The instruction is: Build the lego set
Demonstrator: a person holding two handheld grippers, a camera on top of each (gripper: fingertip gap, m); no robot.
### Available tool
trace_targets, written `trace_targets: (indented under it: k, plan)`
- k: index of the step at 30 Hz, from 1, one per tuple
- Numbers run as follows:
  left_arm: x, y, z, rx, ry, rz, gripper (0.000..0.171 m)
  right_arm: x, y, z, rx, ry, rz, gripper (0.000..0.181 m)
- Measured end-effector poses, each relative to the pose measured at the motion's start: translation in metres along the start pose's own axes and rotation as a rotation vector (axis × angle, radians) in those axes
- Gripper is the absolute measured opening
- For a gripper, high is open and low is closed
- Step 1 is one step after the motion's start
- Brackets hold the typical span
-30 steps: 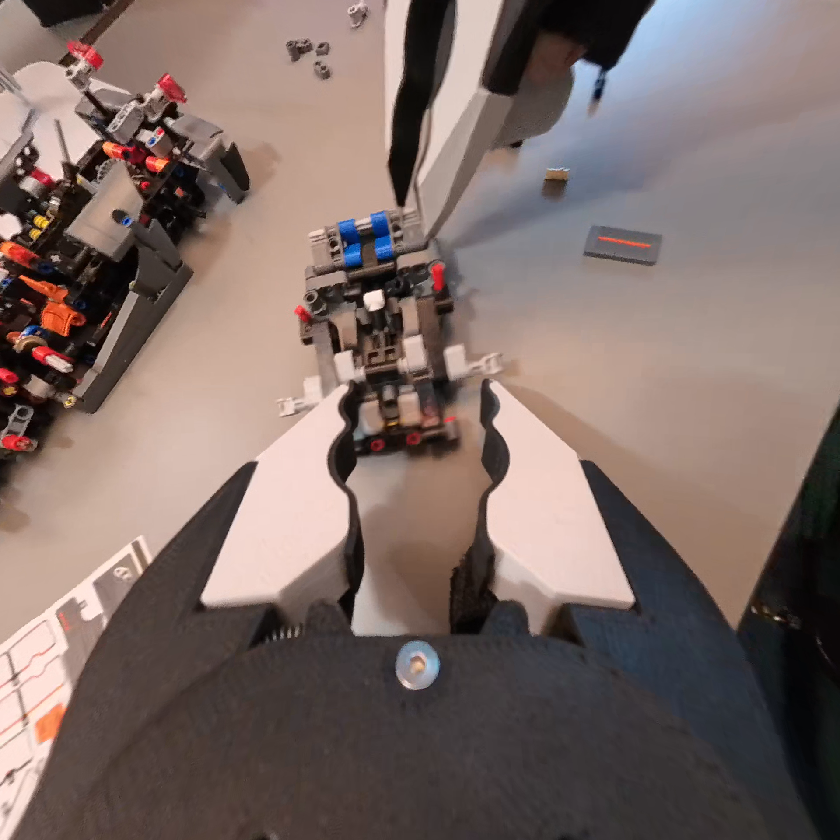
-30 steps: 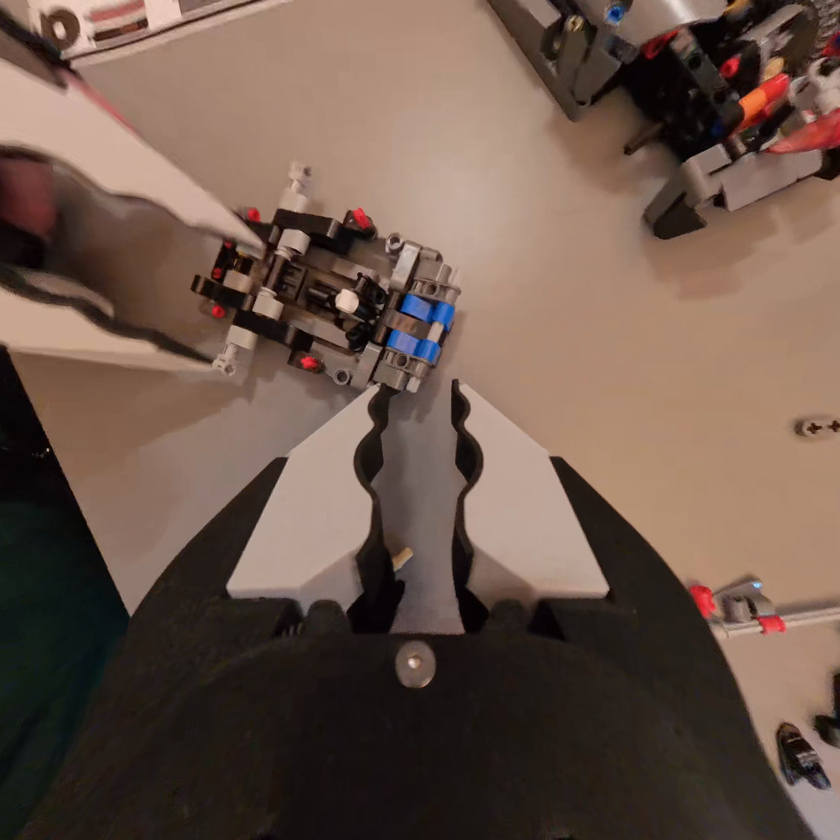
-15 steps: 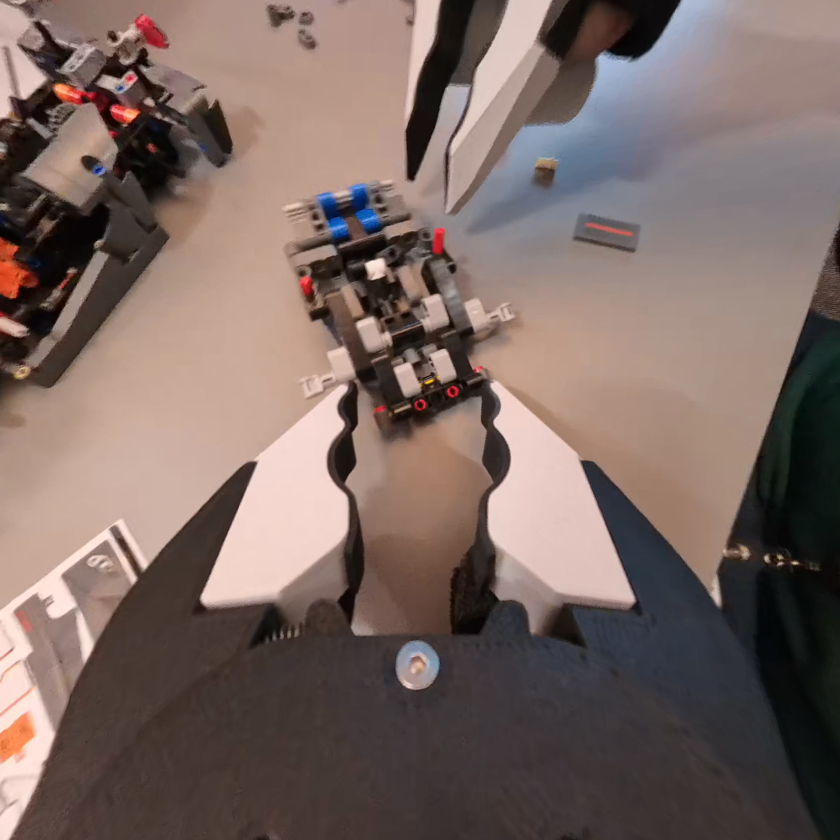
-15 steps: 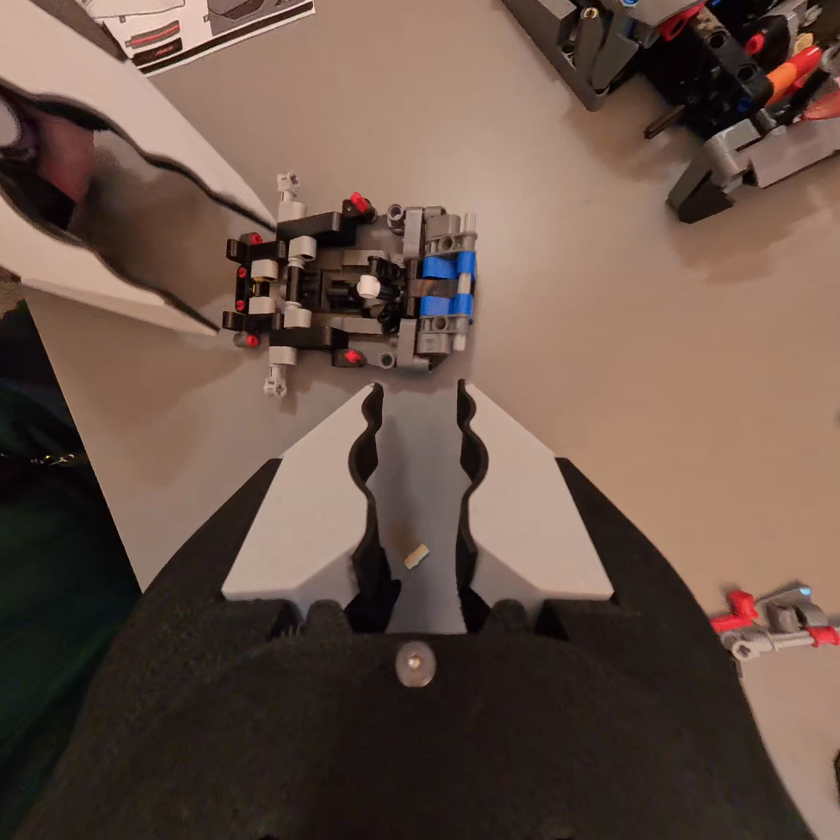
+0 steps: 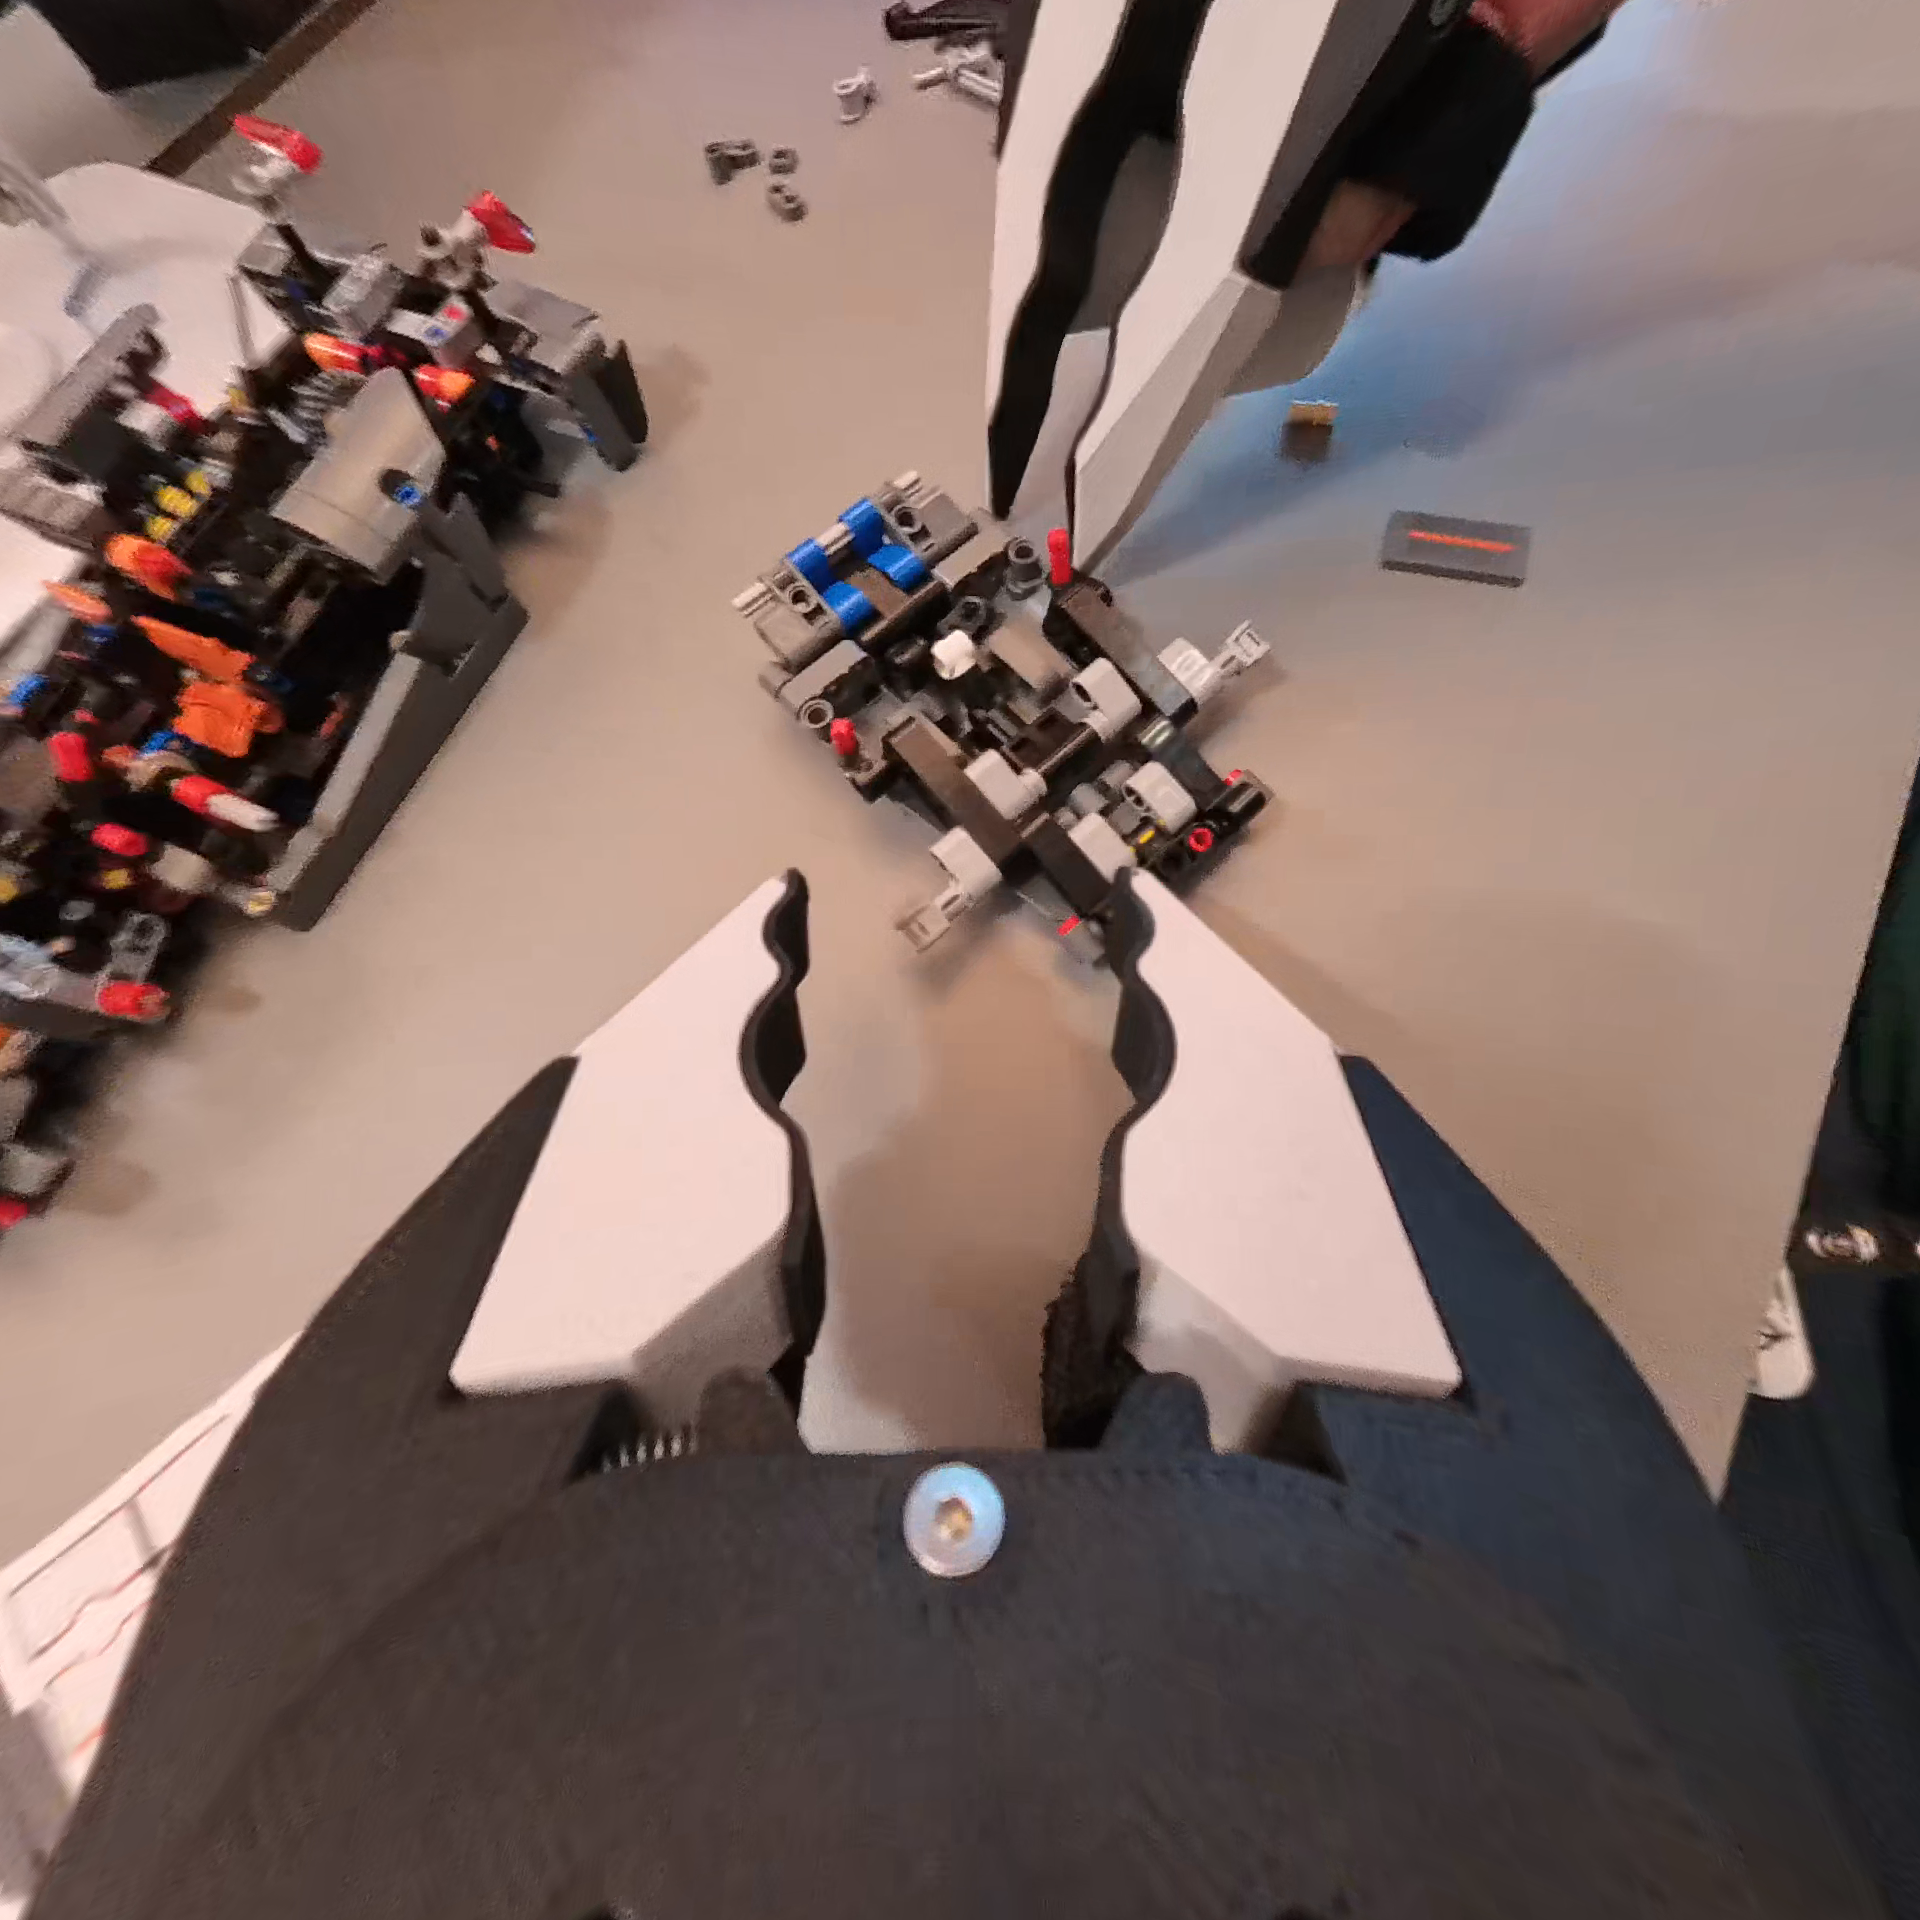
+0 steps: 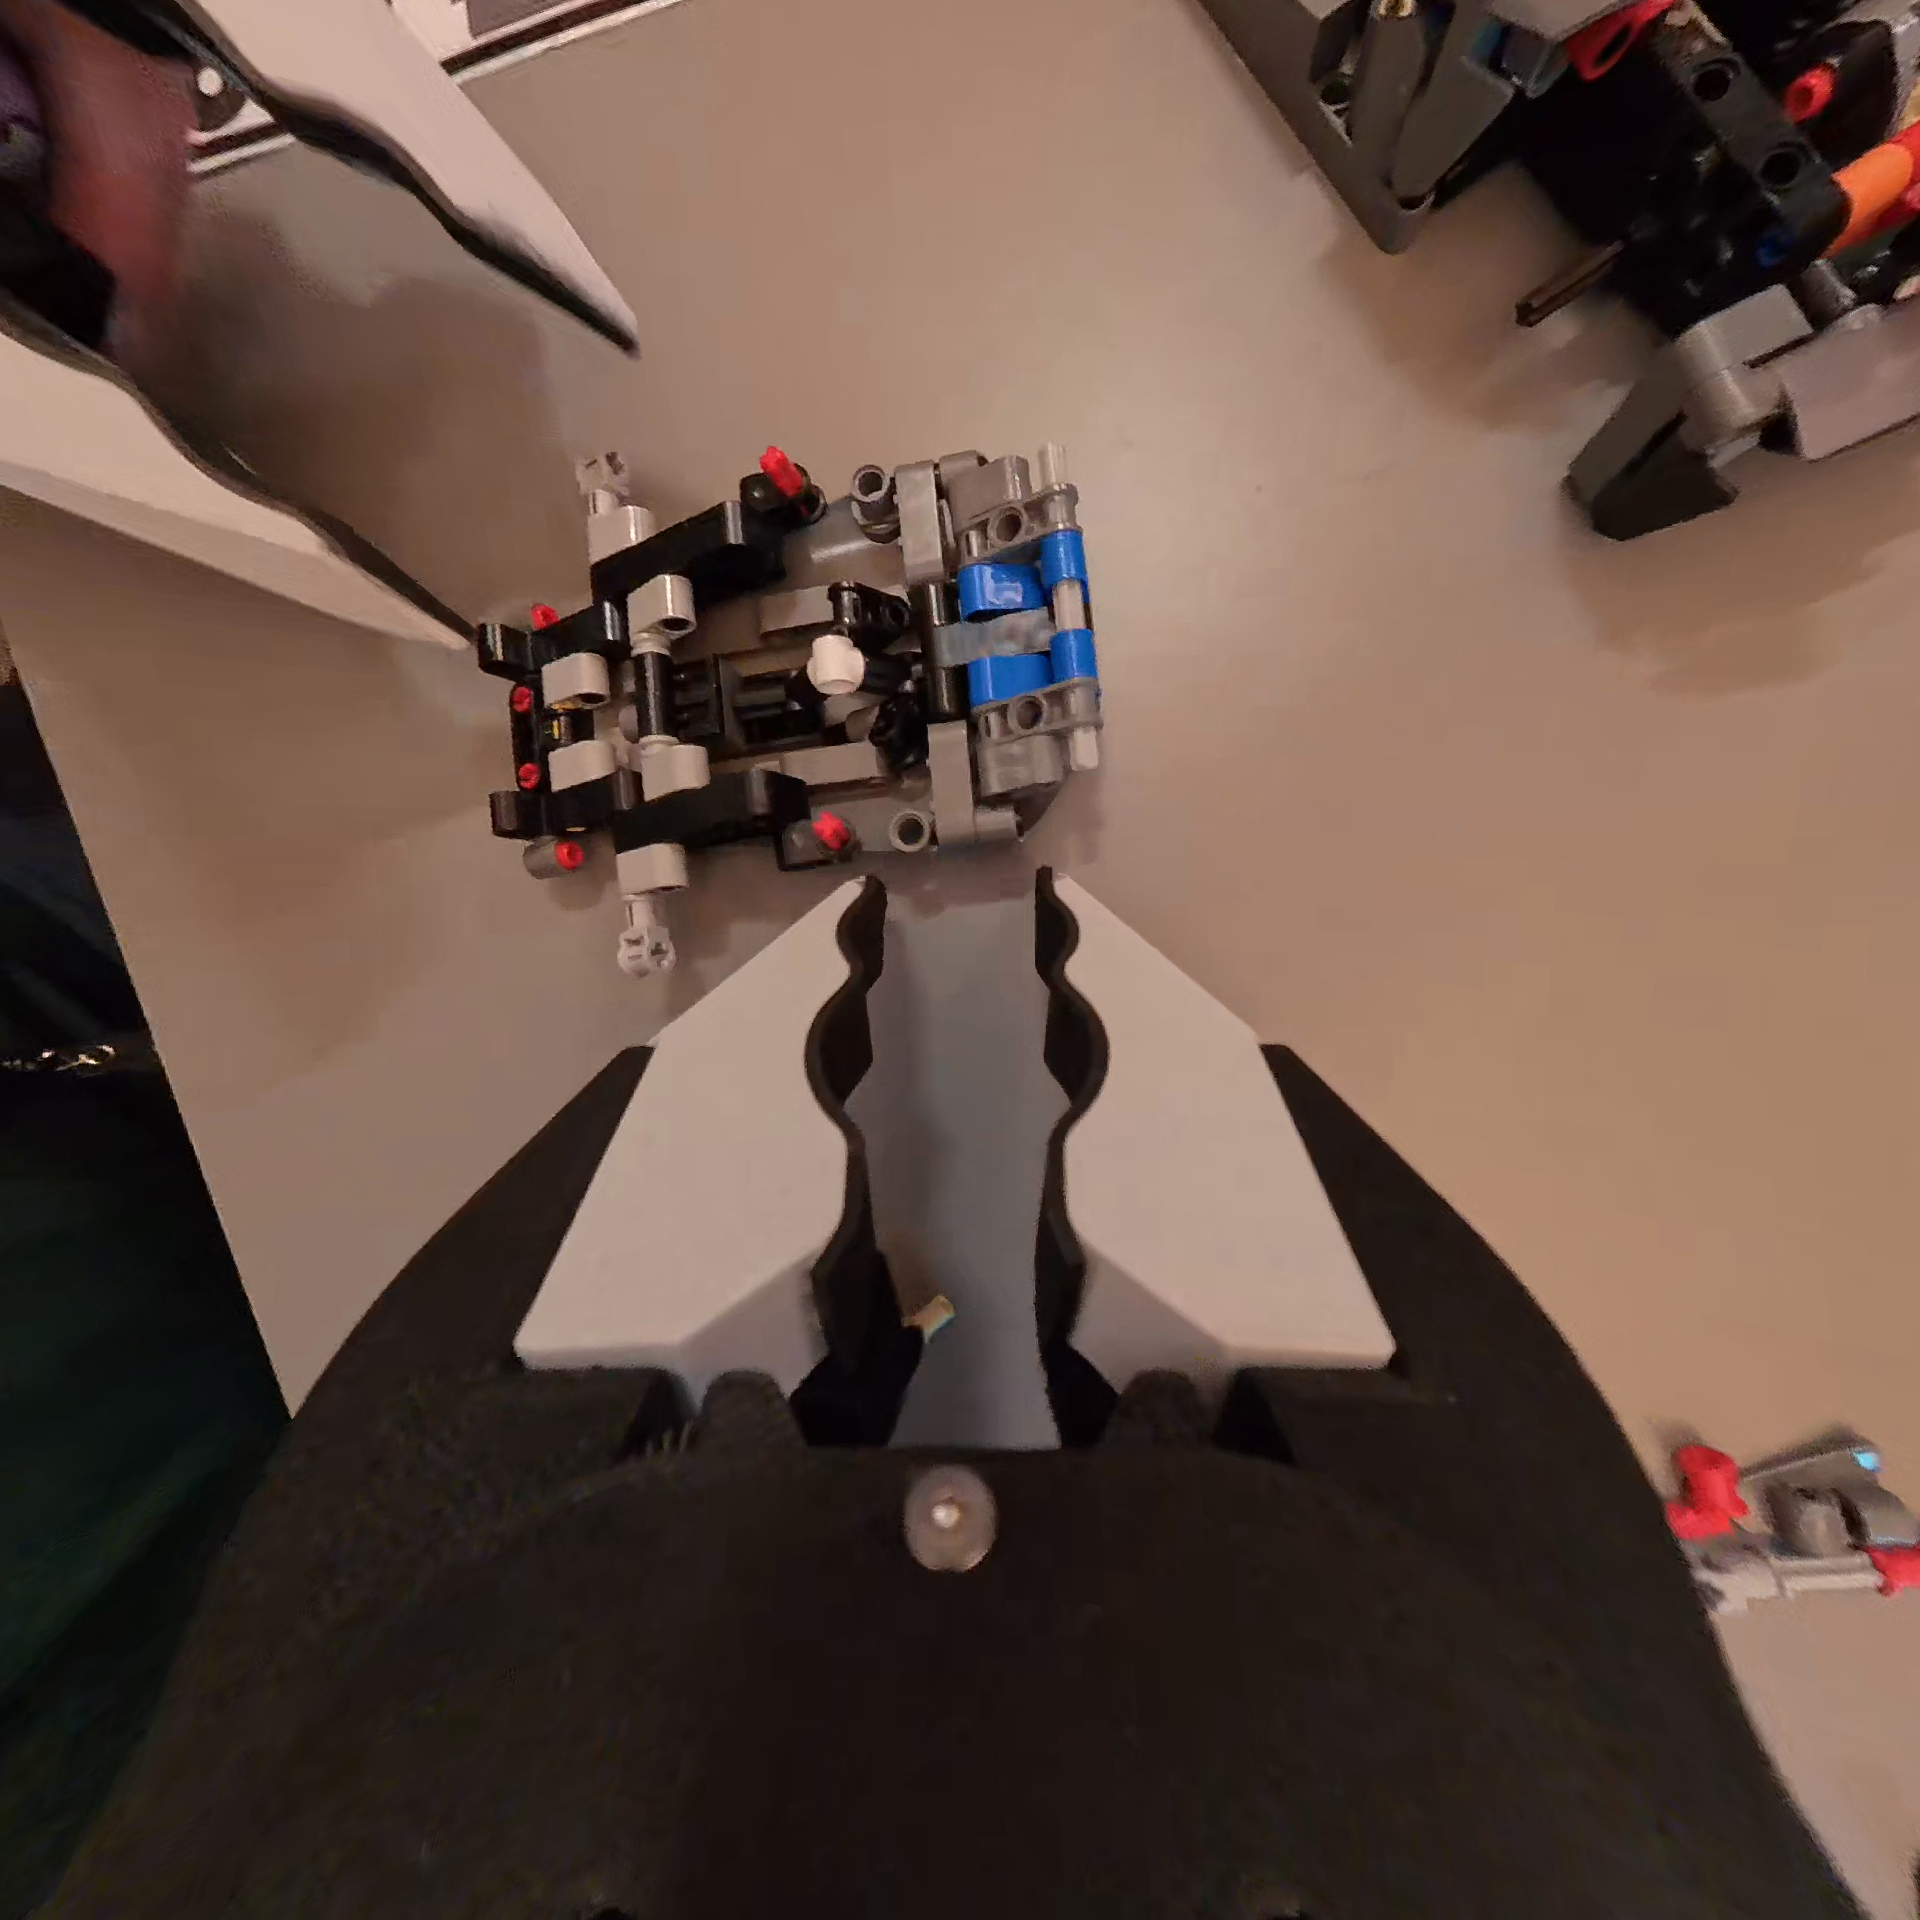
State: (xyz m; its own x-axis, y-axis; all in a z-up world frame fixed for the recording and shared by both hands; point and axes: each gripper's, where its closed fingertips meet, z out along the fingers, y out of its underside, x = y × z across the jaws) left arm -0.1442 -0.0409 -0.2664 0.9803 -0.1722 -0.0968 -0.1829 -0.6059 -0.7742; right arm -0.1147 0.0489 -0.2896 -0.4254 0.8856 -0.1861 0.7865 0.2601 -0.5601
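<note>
A small black and grey lego sub-assembly [image 5: 1003, 707] with blue and red pins lies flat on the table; it also shows in the right wrist view [image 6: 790, 675]. My left gripper [image 5: 961, 904] is open and empty, its right fingertip touching the assembly's near black end. My right gripper [image 6: 954, 881] is open and empty, its tips just short of the assembly's grey side. In the left wrist view the right gripper [image 5: 1049, 499] stands at the assembly's far corner. In the right wrist view the left gripper [image 6: 447, 613] meets its black end.
A large multicoloured lego model [image 5: 239, 623] stands at the left, also seen top right in the right wrist view [image 6: 1683, 208]. A dark tile with a red stripe [image 5: 1455, 545], a tan piece [image 5: 1311, 418], small grey parts [image 5: 758, 171], a grey-red piece [image 6: 1797, 1527] and an instruction sheet [image 5: 94, 1600] lie about. Tip to tip, the grippers are about 11 centimetres apart. It is some 15 centimetres from my right tips to the grey-red piece [image 6: 1797, 1527].
The sub-assembly has turned on the table between the grippers. My left gripper shifted left of it, so only its right fingertip touches the near end. My right gripper moved closer to the grey side.
</note>
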Motion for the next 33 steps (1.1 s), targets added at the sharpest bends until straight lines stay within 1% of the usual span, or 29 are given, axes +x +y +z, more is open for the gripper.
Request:
trace_targets:
  k: [2, 3, 5, 6, 10, 14, 19, 24, 33]
  plan:
    - [0.008, 0.004, 0.008, -0.036, 0.066, -0.007, 0.055, -0.003, -0.003, 0.002, 0.012, -0.015, -0.002, 0.025]
    - [0.009, 0.005, 0.012, -0.046, 0.063, 0.008, 0.056, -0.003, -0.003, 0.003, 0.014, -0.019, -0.005, 0.025]
    - [0.019, 0.005, 0.016, -0.046, 0.094, 0.016, 0.05, -0.003, -0.003, 0.003, 0.014, -0.023, -0.006, 0.024]
    - [0.024, 0.002, 0.016, -0.029, 0.111, 0.016, 0.055, -0.003, -0.003, 0.003, 0.014, -0.023, -0.006, 0.024]
    - [0.019, 0.007, 0.014, -0.03, 0.091, -0.006, 0.051, -0.001, -0.001, 0.004, 0.009, -0.022, -0.01, 0.023]
    - [0.023, 0.008, 0.017, -0.029, 0.114, 0.024, 0.045, -0.006, -0.007, 0.003, 0.036, -0.03, -0.053, 0.012]
    - [0.022, 0.007, 0.018, -0.038, 0.116, 0.043, 0.045, -0.005, -0.005, 0.006, 0.023, -0.03, -0.066, 0.007]
    - [0.023, 0.007, 0.018, -0.028, 0.124, 0.026, 0.045, -0.005, -0.007, 0.007, 0.031, -0.038, -0.063, 0.005]
    - [0.022, 0.008, 0.016, -0.028, 0.084, 0.007, 0.045, -0.005, -0.011, 0.01, 0.026, -0.033, -0.087, 0.005]
